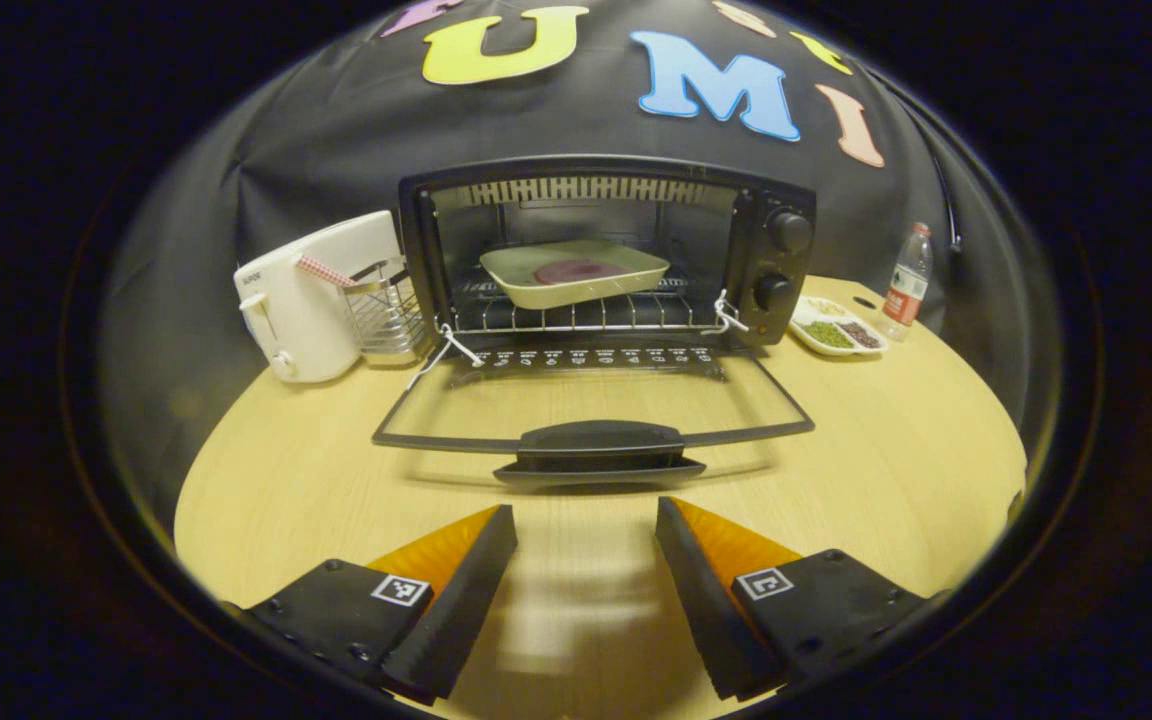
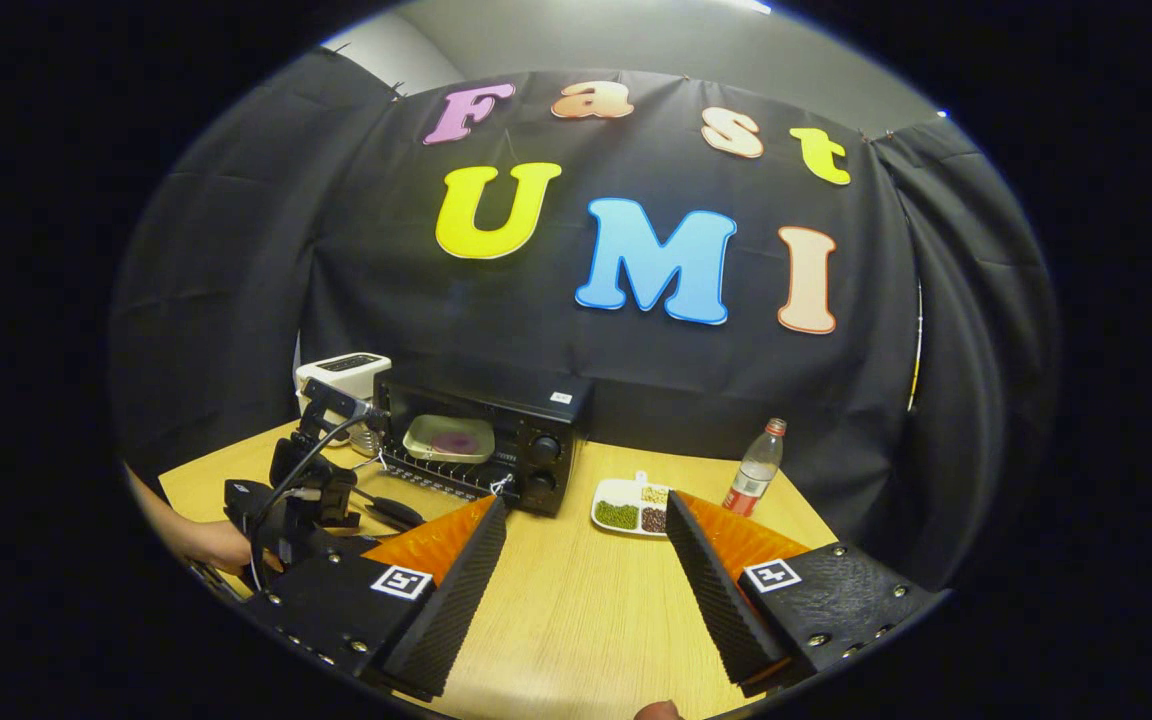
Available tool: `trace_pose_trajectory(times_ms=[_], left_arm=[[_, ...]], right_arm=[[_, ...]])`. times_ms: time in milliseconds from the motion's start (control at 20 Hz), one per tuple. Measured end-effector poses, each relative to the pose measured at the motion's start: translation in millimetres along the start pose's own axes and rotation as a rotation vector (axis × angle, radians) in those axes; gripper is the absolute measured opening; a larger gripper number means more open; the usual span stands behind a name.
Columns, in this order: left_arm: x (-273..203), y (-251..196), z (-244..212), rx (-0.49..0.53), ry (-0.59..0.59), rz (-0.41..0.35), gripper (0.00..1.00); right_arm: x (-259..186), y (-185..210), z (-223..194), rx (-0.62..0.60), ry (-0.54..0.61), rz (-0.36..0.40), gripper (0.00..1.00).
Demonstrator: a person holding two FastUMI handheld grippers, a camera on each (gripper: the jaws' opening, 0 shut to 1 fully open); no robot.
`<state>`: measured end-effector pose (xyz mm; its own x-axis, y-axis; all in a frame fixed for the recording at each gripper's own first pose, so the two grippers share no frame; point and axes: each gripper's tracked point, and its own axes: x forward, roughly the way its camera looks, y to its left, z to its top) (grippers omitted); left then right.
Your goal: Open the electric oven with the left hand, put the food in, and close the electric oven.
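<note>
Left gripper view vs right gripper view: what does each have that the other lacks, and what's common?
Left gripper view's own: the open left gripper seen along its own fingers, squarely facing the lowered door's handle. Right gripper view's own: the open right gripper, plus a hand holding the left gripper by the oven door. Shared: oven open with the dish on its rack, toaster, divided plate, bottle, table.

From my seat, the dark round patch of food (image 1: 576,271) in the cream rectangular dish (image 1: 574,273) is too blurred to name. At nine o'clock in the right gripper view, the left hand-held gripper (image 2: 301,495) covers the black oven's (image 2: 481,440) door, its fingertips hidden.
</note>
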<state>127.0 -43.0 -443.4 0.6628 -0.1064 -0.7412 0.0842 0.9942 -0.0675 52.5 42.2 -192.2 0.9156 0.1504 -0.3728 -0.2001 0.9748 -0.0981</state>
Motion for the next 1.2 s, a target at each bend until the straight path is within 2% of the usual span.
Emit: trace_pose_trajectory(times_ms=[50,100,400,500,550,600,900,950,1000,1100,1150,1200], left_arm=[[6,-1,-1,-0.001,0.011,0.003,0.96],[11,0,-2,-0.003,0.019,0.006,1.0],[12,1,5,0.02,-0.009,0.002,1.0],[5,1,13,0.032,-0.039,0.002,0.96],[-1,1,19,0.036,-0.062,0.001,1.0],[-8,2,27,0.043,-0.091,-0.001,1.0],[-42,5,88,0.019,-0.263,-0.019,0.91],[-43,6,100,0.012,-0.29,-0.022,0.91],[-45,7,109,0.012,-0.307,-0.026,0.95],[-40,7,127,0.017,-0.328,-0.03,0.95],[-41,9,138,0.021,-0.341,-0.029,1.0],[-48,10,151,0.024,-0.365,-0.03,0.96]], right_arm=[[-3,-5,0,0.003,0.004,-0.01,0.98],[-1,-7,0,0.005,0.007,-0.016,0.98],[8,-14,4,0.046,0.017,-0.031,0.98],[13,-12,7,0.052,0.008,-0.022,0.98],[14,-9,9,0.047,0.003,-0.017,0.98],[15,-6,9,0.04,0.001,-0.008,0.98],[29,19,7,0.029,0.014,0.038,0.98],[33,20,6,0.03,0.015,0.038,0.98],[33,22,6,0.033,0.016,0.035,0.98],[37,19,9,0.051,0.011,0.026,0.98],[38,18,12,0.067,0.008,0.021,0.98],[36,17,12,0.086,0.002,0.014,0.98]])
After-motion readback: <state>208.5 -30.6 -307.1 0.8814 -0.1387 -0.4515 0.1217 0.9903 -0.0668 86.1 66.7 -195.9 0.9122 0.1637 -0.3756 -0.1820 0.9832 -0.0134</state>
